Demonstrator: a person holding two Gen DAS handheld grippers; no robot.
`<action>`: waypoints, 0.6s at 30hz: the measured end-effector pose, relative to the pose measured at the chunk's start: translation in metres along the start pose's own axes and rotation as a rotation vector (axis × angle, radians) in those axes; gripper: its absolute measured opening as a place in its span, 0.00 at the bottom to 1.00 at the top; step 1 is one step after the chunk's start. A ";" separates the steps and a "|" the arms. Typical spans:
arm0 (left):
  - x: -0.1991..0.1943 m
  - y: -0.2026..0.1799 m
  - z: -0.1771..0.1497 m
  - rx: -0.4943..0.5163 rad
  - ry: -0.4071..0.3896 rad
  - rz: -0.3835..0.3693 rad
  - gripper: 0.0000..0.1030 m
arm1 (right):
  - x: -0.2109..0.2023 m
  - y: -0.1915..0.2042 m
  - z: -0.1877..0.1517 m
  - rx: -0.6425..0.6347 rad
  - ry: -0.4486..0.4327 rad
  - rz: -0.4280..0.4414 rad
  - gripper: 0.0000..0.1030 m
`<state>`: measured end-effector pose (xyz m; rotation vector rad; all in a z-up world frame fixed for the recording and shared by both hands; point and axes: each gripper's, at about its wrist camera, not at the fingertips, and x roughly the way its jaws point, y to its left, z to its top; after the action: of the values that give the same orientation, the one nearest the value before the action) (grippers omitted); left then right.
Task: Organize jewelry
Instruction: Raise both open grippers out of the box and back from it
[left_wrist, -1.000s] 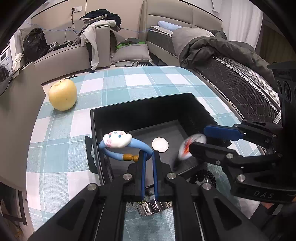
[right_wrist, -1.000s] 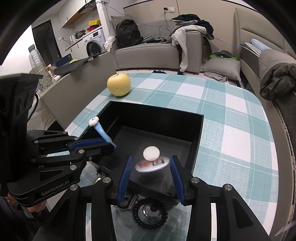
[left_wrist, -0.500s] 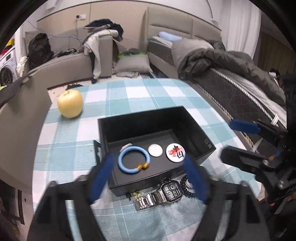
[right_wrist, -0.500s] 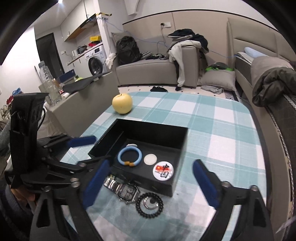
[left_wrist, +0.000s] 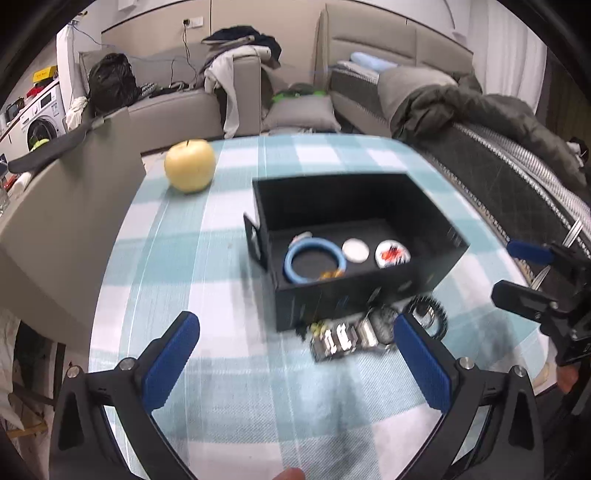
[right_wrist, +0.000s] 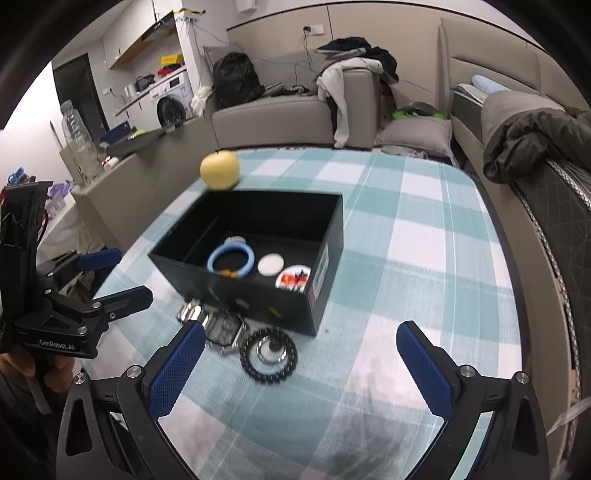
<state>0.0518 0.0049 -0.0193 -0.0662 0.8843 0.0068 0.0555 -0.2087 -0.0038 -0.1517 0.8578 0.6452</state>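
Two things still wait on the bench (right_wrist: 424, 229), touching the near wall of the black box (right_wrist: 325, 206): a metal watch (right_wrist: 221, 328) and a black bead bracelet (right_wrist: 269, 353). Both the left tongs (left_wrist: 295, 354) and the right tongs (right_wrist: 299, 365) are spread wide and hold nothing. The watch looks heavy, hard and slippery, so pinch its band. The bead bracelet looks light and floppy; pinch one side of its ring.
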 end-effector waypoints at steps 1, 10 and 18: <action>-0.001 0.000 -0.003 -0.001 0.004 0.003 0.99 | 0.000 0.000 -0.002 0.000 0.006 0.002 1.00; 0.007 -0.009 -0.016 0.004 0.054 -0.016 0.99 | 0.017 0.001 -0.016 -0.004 0.073 -0.007 1.00; 0.013 -0.011 -0.019 0.006 0.077 -0.002 0.99 | 0.022 -0.004 -0.019 0.039 0.111 0.023 0.85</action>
<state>0.0456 -0.0073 -0.0413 -0.0623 0.9608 -0.0006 0.0559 -0.2092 -0.0333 -0.1437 0.9792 0.6463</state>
